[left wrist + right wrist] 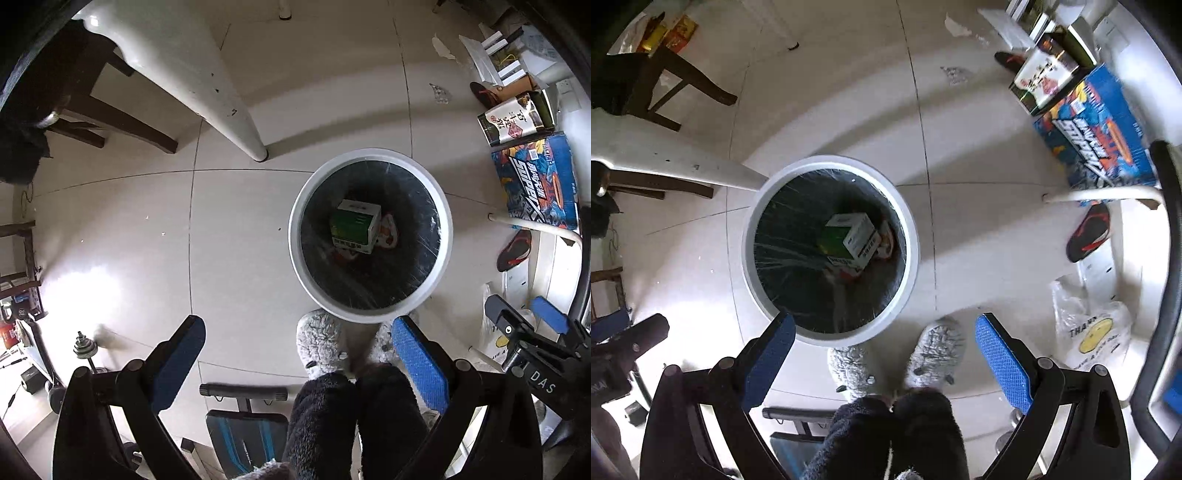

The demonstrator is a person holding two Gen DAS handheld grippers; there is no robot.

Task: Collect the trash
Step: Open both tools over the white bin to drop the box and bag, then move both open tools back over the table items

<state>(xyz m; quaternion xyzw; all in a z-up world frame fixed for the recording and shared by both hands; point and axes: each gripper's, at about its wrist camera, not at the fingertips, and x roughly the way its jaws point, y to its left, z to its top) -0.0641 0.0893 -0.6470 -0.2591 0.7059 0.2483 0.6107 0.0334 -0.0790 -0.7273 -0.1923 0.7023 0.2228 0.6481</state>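
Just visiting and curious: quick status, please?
Left gripper open, empty. Right gripper open, empty. Green-and-white box lies in the bin. Nothing blocking; slippered feet beside it.

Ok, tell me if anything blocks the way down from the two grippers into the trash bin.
Nothing visible does. The trash bin stands open-topped on the floor with no lid. The left gripper and right gripper both hang open and empty above it. Inside lie only a green and white box and some wrappers, well below the rim.
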